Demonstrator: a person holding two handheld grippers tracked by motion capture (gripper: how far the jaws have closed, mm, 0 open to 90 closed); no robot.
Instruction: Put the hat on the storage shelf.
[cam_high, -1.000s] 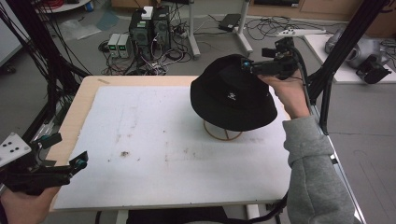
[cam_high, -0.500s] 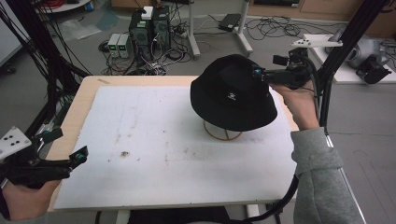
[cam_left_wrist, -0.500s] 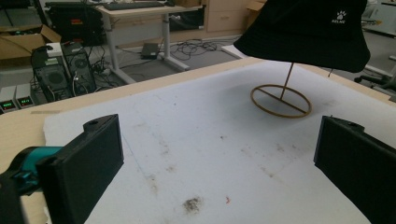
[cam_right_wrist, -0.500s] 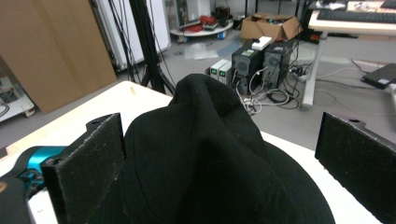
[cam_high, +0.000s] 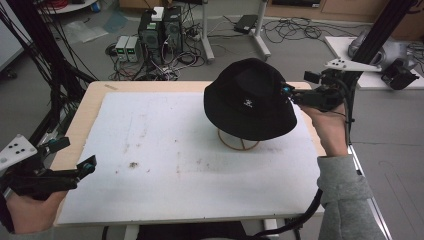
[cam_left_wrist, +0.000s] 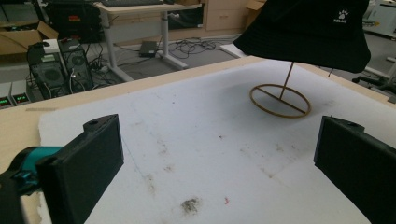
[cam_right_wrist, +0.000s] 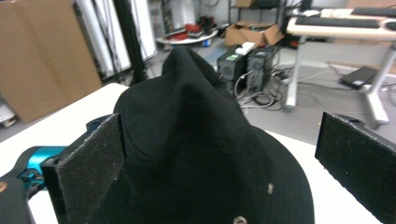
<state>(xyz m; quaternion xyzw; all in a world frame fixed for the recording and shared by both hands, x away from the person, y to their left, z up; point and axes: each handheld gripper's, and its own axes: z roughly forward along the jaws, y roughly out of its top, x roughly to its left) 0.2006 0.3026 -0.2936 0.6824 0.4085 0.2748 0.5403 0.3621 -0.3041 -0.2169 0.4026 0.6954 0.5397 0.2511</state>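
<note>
The right claw (cam_high: 289, 94) is held wide open just beside the brim of the black hat (cam_high: 247, 100), which is perched on a wire stand (cam_high: 239, 143) over the white bench (cam_high: 165, 150). The left claw (cam_high: 75, 160), also spread wide and empty, is kept at the bench's near left corner.

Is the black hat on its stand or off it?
On it. The black hat sits atop the wooden stand, clear of the table; the right gripper, jaws open, is beside its brim.
</note>
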